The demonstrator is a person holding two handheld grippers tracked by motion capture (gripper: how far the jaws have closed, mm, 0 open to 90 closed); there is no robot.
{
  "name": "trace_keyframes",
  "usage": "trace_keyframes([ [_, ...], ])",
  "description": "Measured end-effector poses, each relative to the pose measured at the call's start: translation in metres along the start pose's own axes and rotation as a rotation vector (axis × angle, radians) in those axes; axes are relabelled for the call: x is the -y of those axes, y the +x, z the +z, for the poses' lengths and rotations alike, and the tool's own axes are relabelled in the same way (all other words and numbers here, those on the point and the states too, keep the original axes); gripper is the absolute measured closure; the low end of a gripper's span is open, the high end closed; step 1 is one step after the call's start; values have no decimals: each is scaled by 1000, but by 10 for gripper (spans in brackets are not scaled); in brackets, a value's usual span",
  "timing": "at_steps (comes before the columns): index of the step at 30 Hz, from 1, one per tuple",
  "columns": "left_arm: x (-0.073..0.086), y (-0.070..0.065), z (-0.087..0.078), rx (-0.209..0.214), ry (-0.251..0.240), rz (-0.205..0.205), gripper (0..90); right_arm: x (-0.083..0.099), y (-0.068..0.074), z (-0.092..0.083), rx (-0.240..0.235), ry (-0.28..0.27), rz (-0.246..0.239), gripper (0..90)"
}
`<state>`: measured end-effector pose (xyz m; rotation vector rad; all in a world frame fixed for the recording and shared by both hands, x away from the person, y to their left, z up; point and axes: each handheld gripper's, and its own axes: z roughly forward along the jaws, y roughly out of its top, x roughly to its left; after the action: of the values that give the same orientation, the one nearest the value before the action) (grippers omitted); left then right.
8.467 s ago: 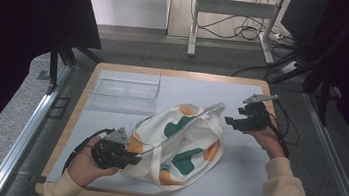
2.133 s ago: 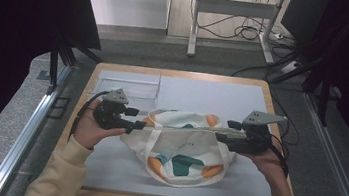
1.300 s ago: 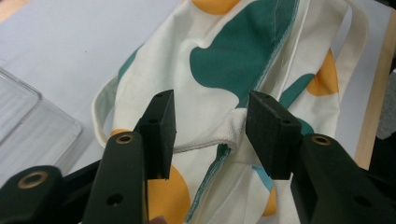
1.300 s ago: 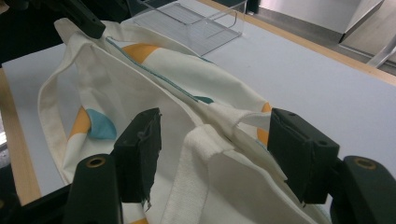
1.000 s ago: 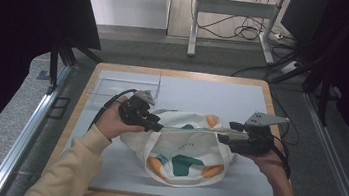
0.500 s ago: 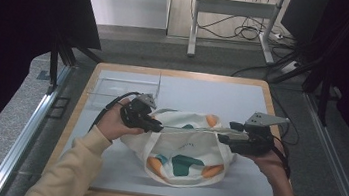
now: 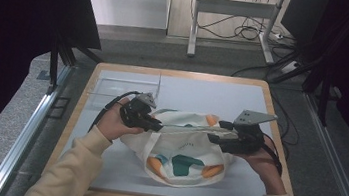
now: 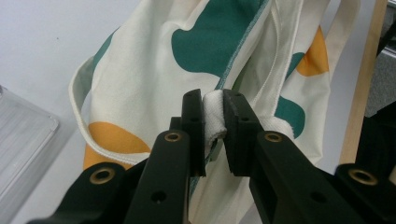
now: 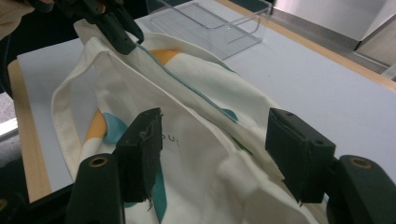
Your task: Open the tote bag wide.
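On the pale blue table point(image 7: 262, 184), left gripper point(image 8: 214, 122) fingers clamp the tote bag point(image 7: 183, 152); right gripper point(image 9: 212, 154) fingers gape.

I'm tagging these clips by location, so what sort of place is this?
Probably a lab or recording workshop, not a home: a wood-edged work table on a metal frame, loose cables on the floor behind it, and a person working a tote bag with handheld grippers.

faint print on tote bag point(image 9: 187, 140), unreadable

A lab recording bay. Black curtains point(image 7: 14, 33) flank the wood-edged table point(image 7: 175, 74); cables point(image 7: 243, 32) trail under a metal desk frame point(image 7: 234, 7) at top.
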<state>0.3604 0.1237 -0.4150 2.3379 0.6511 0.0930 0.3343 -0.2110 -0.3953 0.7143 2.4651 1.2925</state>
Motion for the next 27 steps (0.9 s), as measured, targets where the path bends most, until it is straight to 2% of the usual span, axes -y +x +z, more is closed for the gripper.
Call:
trace_keyframes([
  [7, 0, 0, 0, -2, 4, 1, 799, -11, 11, 25, -57, 38, -50, 401],
  [19, -1, 1, 0, -8, 3, -7, 799, -21, 25, 48, -110, 68, -97, 469],
  [27, -1, 2, 0, -11, 3, -18, 799, -22, 32, 63, -133, 132, -142, 587],
])
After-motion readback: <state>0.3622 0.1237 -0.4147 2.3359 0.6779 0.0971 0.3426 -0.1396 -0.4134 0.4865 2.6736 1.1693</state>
